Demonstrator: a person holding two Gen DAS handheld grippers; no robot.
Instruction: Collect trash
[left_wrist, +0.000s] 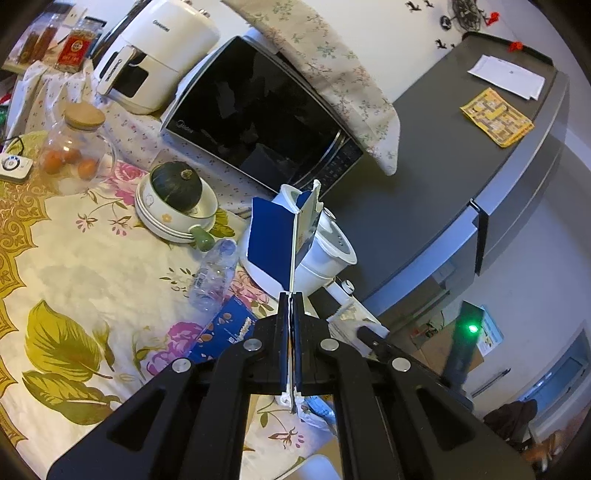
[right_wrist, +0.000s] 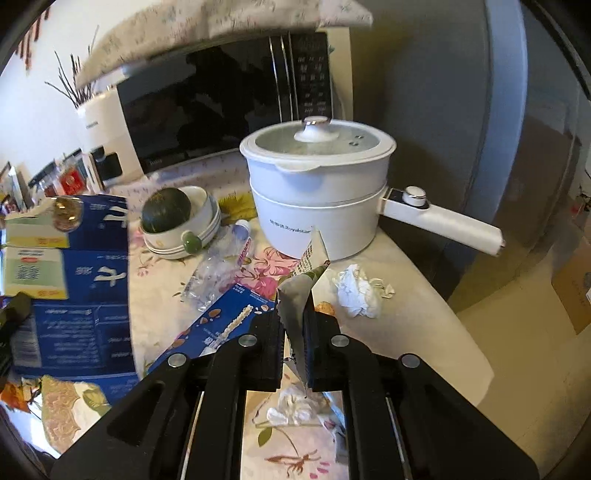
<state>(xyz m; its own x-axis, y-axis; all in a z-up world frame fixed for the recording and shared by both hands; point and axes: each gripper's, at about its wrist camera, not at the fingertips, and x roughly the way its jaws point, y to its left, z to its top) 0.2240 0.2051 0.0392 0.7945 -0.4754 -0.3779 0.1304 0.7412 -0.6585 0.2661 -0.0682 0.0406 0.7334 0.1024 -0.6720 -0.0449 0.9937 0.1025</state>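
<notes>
My right gripper (right_wrist: 295, 325) was clamped on a foil wrapper (right_wrist: 295, 306) standing up at frame centre; my left gripper (left_wrist: 291, 310) pinched a flattened blue carton (left_wrist: 273, 240). The crumpled tissue (right_wrist: 360, 290) lay just right of the wrapper, nearest my right hand, with the white pot (right_wrist: 317, 199) behind it and a crushed bottle (right_wrist: 218, 269) to the left.

1. A table with a floral tablecloth (left_wrist: 74, 266) filled the left of the left wrist view.
2. A microwave (left_wrist: 258, 122) and a white air fryer (left_wrist: 159, 55) stood at upper centre and upper left.
3. Stacked bowls (left_wrist: 173, 218) sat at centre.
4. A crushed plastic bottle (left_wrist: 214, 273) and a blue carton (left_wrist: 225, 332) lay below them.
5. In the right wrist view, a white electric pot (right_wrist: 317, 199) stood at centre, with a crumpled tissue (right_wrist: 358, 291) lower right of it.
</notes>
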